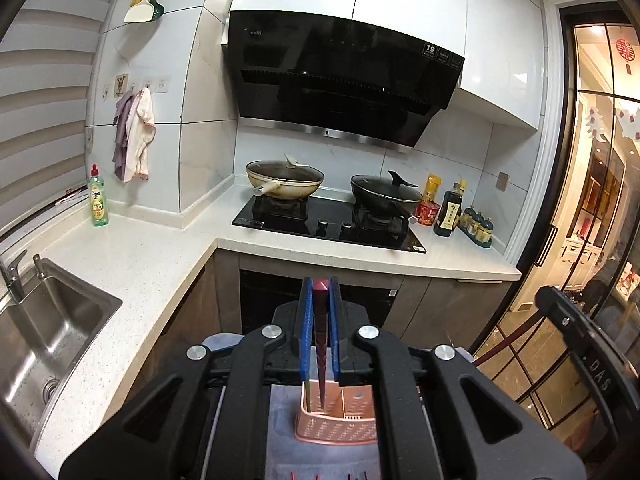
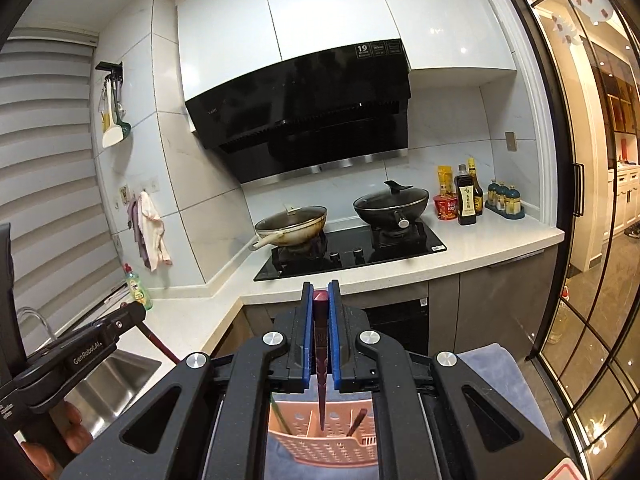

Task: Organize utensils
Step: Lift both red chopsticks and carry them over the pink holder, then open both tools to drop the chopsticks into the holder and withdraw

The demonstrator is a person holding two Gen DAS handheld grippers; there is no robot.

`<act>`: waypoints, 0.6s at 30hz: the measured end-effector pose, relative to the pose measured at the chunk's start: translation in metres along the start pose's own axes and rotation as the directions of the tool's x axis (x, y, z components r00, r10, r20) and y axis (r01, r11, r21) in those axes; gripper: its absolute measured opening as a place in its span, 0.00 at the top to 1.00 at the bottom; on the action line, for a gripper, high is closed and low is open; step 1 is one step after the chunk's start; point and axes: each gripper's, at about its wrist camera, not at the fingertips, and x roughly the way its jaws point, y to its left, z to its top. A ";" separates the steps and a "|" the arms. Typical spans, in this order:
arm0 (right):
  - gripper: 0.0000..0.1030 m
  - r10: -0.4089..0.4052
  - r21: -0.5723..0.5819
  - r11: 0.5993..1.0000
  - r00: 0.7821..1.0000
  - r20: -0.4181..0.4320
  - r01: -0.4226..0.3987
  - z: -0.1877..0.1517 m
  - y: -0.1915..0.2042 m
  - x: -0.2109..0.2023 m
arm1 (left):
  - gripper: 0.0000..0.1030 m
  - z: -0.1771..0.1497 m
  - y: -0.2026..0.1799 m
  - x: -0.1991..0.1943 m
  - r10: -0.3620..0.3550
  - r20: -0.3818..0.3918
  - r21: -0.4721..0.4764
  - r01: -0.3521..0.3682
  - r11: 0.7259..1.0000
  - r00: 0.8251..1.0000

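From the left wrist camera, the left gripper (image 1: 321, 286) has its blue pads pressed together on a dark red chopstick (image 1: 321, 344), which hangs point down above a pink perforated utensil basket (image 1: 340, 428). The basket stands on a blue-grey towel (image 1: 280, 420). A thin pale green stick stands in the basket's left part; the rest of its inside is mostly hidden by the gripper. At the right edge the other gripper's black body shows, with a red stick beside it. Farther off, a cream wok (image 1: 285, 181) and a black wok (image 1: 386, 195), both lidded, sit on the stove, and a steel sink (image 1: 48, 320) is set in the counter at left.

From the right wrist camera, the right gripper (image 2: 321, 290) likewise pinches a dark red chopstick (image 2: 321, 360) upright, its tip hanging over the basket (image 2: 324, 446). Dividers split the basket into compartments: a green stick leans at the left end, and a dark brown utensil (image 2: 357, 422) leans in a compartment to the right. The left gripper (image 2: 138, 316) shows at the left, its jaws out of sight here.
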 end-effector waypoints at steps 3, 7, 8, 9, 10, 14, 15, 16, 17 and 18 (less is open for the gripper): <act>0.93 -0.013 -0.016 1.000 1.000 -0.026 0.013 -0.005 -0.001 0.019 | 0.93 0.000 -0.004 0.014 0.003 -0.010 0.008 -0.003 1.000 1.000; 0.93 -0.010 -0.001 1.000 0.998 -0.065 0.010 -0.014 -0.008 0.038 | 0.93 -0.006 -0.007 0.033 0.004 -0.031 0.014 -0.004 1.000 0.999; 0.93 -0.010 0.005 1.000 0.997 -0.074 0.010 -0.016 -0.010 0.043 | 0.93 -0.007 -0.007 0.036 0.005 -0.036 0.014 -0.004 1.000 0.999; 0.93 -0.010 0.007 1.000 0.997 -0.081 0.011 -0.018 -0.010 0.046 | 0.93 -0.009 -0.008 0.040 0.004 -0.041 0.015 -0.003 1.000 0.999; 0.93 -0.012 0.008 1.000 0.996 -0.090 0.012 -0.020 -0.012 0.050 | 0.93 -0.011 -0.008 0.045 0.000 -0.047 0.016 0.001 1.000 0.999; 0.93 -0.016 0.008 1.000 0.993 -0.115 0.017 -0.028 -0.015 0.061 | 0.93 -0.021 -0.009 0.060 -0.004 -0.078 0.023 0.006 1.000 0.997; 0.93 -0.015 0.009 1.000 0.992 -0.123 0.016 -0.031 -0.016 0.064 | 0.93 -0.025 -0.008 0.064 -0.004 -0.089 0.023 0.006 1.000 0.996; 0.93 -0.016 0.007 1.000 0.991 -0.131 0.017 -0.033 -0.016 0.066 | 0.93 -0.027 -0.008 0.067 -0.002 -0.095 0.023 0.005 1.000 0.995; 0.93 -0.016 0.004 1.000 0.991 -0.136 0.017 -0.035 -0.016 0.068 | 0.93 -0.030 -0.007 0.071 -0.002 -0.106 0.021 0.005 1.000 0.994; 0.93 -0.017 -0.001 1.000 0.990 -0.143 0.017 -0.038 -0.015 0.070 | 0.93 -0.033 -0.006 0.073 -0.004 -0.115 0.019 0.007 1.000 0.993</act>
